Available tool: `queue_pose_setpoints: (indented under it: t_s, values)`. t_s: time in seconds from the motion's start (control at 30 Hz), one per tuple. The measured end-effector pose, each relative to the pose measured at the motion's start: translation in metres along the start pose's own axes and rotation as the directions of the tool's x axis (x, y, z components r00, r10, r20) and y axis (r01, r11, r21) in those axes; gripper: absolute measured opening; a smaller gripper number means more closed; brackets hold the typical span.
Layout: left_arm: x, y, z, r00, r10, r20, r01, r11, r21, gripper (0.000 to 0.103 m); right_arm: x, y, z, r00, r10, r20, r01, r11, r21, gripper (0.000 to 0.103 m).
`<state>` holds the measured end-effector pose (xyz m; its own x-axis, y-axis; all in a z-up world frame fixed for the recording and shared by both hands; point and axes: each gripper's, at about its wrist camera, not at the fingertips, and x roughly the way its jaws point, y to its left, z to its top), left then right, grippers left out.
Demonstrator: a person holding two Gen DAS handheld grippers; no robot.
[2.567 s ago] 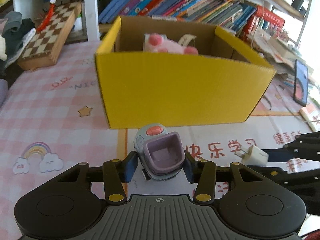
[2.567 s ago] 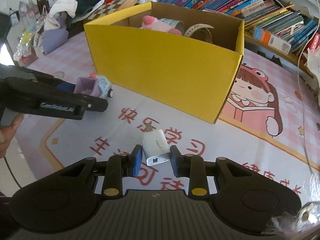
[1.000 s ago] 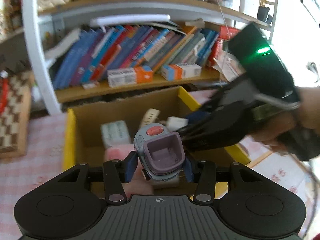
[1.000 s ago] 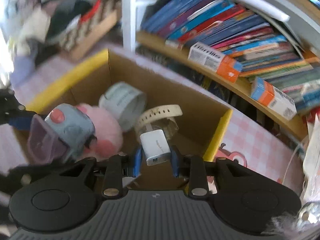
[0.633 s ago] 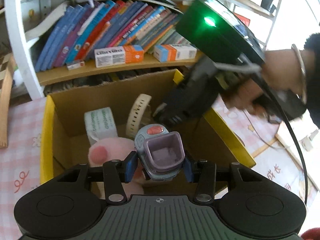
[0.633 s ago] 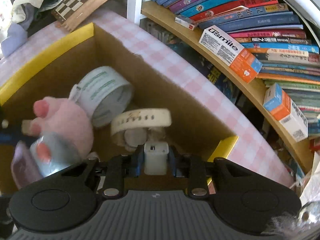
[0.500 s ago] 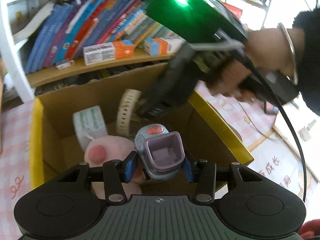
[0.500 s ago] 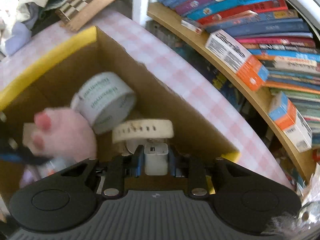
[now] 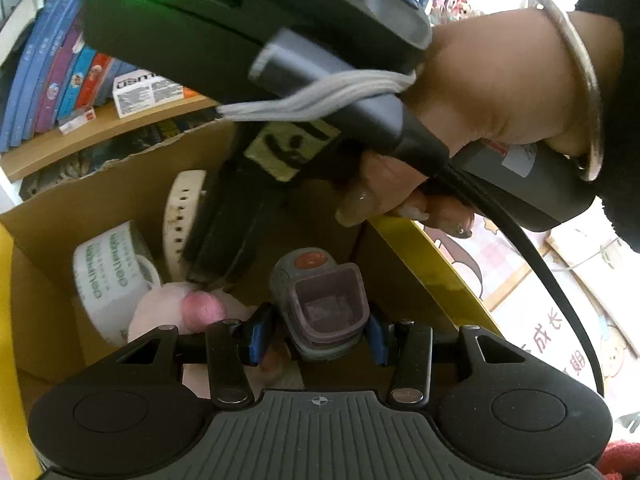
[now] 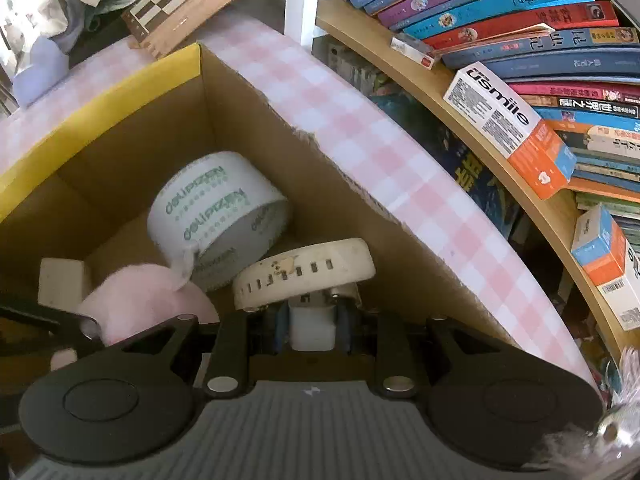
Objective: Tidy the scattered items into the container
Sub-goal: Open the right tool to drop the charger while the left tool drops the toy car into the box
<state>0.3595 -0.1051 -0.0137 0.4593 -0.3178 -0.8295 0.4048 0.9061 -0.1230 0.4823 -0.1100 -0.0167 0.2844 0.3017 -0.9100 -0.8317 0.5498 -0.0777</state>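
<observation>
Box (image 10: 140, 92), yellow outside and brown cardboard inside, sat open right under both grippers. I had the left gripper (image 9: 316, 336) clamped on the toy truck (image 9: 320, 300): blue pads tight on both its sides, purple bin facing the camera, orange button just beyond it. Truck hung above the box interior, not resting on anything I could see. Ahead and left of it lay the pink plush (image 9: 188, 308), with the tape roll (image 9: 112, 276) further left and the cream strap (image 9: 180, 212) standing behind.

My right gripper (image 10: 312, 326) was pinched on the white charger (image 10: 312, 330), fingers barely apart with the plug body filling the gap. It was low inside the box, and the charger's front end sat just under the cream strap (image 10: 304, 272); contact unclear. Tape roll (image 10: 216, 216) lay beyond and left of the fingers, pink plush (image 10: 144, 304) directly left, and a small beige block (image 10: 60, 284) past that.

From the left wrist view, the right tool body (image 9: 240, 40) and the hand (image 9: 500, 88) holding it filled the upper frame, reaching down into the box (image 9: 420, 252).
</observation>
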Motion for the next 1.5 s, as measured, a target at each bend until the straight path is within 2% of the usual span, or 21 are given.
queue_pose_setpoints:
  t_s: [0.27, 0.47, 0.67, 0.77, 0.83, 1.03, 1.2, 1.5]
  values:
    - [0.009, -0.005, 0.007, 0.999, 0.041, -0.030, -0.041, 0.999, -0.003, 0.047, 0.001, -0.010, -0.003, 0.999, 0.031, 0.028, -0.032, 0.998, 0.049, 0.024]
    - [0.000, -0.005, 0.001, 0.999, 0.031, -0.010, -0.031, 0.999, -0.034, 0.059, -0.003, -0.013, -0.006, 0.997, 0.053, 0.047, -0.056, 0.996, 0.068, 0.024]
    - [-0.019, -0.010, -0.007, 0.998, 0.062, 0.020, -0.061, 0.997, -0.046, 0.063, -0.019, -0.009, -0.010, 0.996, 0.055, 0.071, -0.058, 0.998, 0.036, 0.034]
    - [-0.037, -0.013, -0.013, 0.996, 0.069, 0.060, -0.065, 0.996, -0.054, 0.064, -0.027, -0.007, -0.011, 0.995, 0.057, 0.082, -0.059, 0.998, 0.020, 0.036]
    - [-0.048, -0.018, -0.017, 0.994, 0.070, 0.090, -0.064, 0.996, -0.061, 0.065, -0.033, -0.006, -0.013, 0.994, 0.059, 0.093, -0.060, 0.998, 0.012, 0.042]
    - [-0.084, -0.030, -0.030, 0.980, 0.111, 0.164, -0.101, 0.993, -0.066, 0.068, -0.069, -0.010, -0.025, 0.982, 0.063, 0.179, -0.076, 0.995, 0.068, 0.044]
    - [-0.102, -0.014, -0.032, 0.963, 0.146, 0.225, -0.126, 0.987, -0.101, 0.068, -0.096, -0.003, -0.037, 0.970, 0.048, 0.239, -0.077, 0.991, 0.113, 0.047]
    - [-0.141, -0.014, -0.051, 0.936, 0.171, 0.308, -0.150, 0.984, -0.092, 0.071, -0.129, 0.033, -0.061, 0.960, 0.018, 0.279, -0.060, 0.988, 0.144, 0.047]
